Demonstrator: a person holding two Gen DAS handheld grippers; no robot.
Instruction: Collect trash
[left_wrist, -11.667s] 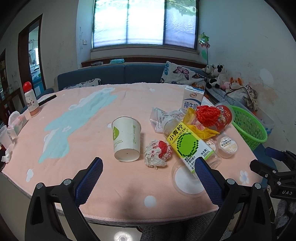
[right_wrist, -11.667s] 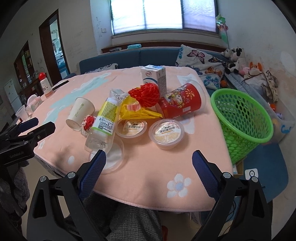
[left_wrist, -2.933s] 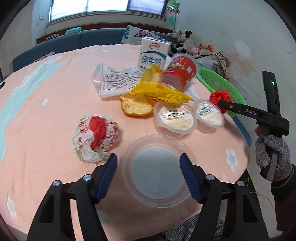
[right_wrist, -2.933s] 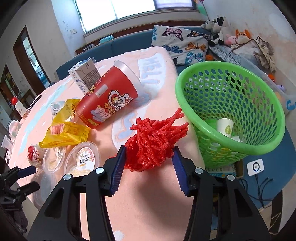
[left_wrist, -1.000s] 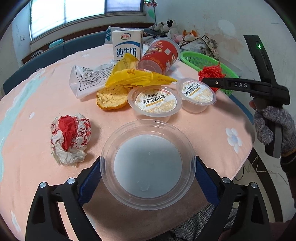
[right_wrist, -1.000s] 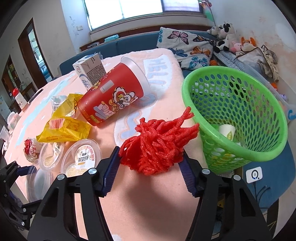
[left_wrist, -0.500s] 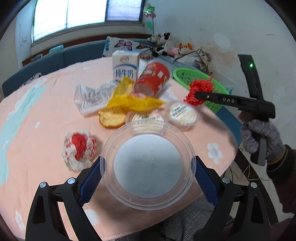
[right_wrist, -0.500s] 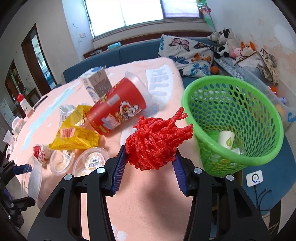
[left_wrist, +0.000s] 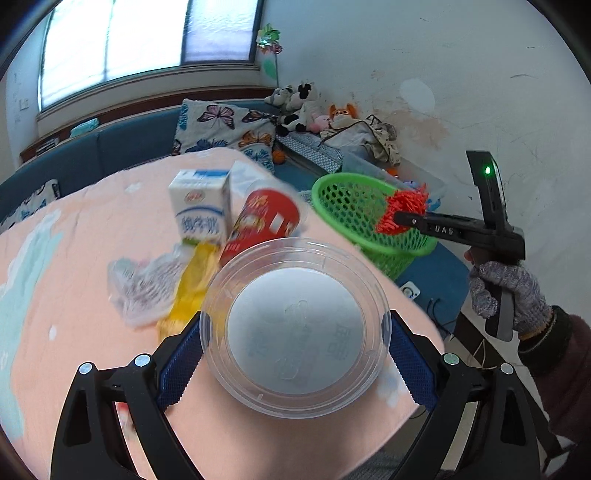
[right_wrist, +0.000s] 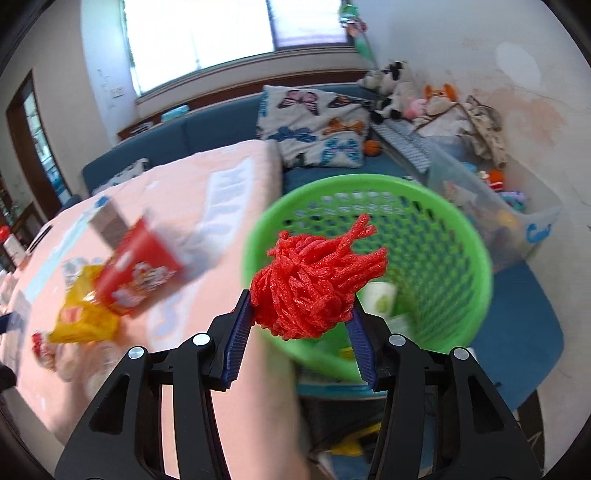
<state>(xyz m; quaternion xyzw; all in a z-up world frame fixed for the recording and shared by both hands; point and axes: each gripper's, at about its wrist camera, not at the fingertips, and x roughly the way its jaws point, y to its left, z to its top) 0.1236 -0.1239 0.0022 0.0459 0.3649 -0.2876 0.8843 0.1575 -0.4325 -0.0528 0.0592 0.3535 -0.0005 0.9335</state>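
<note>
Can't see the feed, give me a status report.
Right gripper shut on red foam net, at green basket. Left gripper shut on clear lid. Nothing blocking.

The basket (right_wrist: 461, 236) stands on the floor just off the desk's (left_wrist: 92, 236) right edge, and everything else sits relative to it. Inside the basket lies a paper cup (right_wrist: 378, 297). Over its near rim hangs the foam net (right_wrist: 317, 284), clamped in the right hand-held gripper (right_wrist: 301, 326). Left of the basket, on the desk, lies the noodle cup (left_wrist: 266, 221) on its side; the milk carton (left_wrist: 201, 212) stands just left of that cup. Nearer than the carton lie a snack wrapper (left_wrist: 192, 288) and, to its left, a plastic bag (left_wrist: 142, 284). Nearest, above the desk's front edge, the plastic lid (left_wrist: 295, 328) sits gripped in the left hand-held gripper (left_wrist: 295, 358). Behind the basket runs a sofa (right_wrist: 207, 136) with a cushion (right_wrist: 314, 125).
</note>
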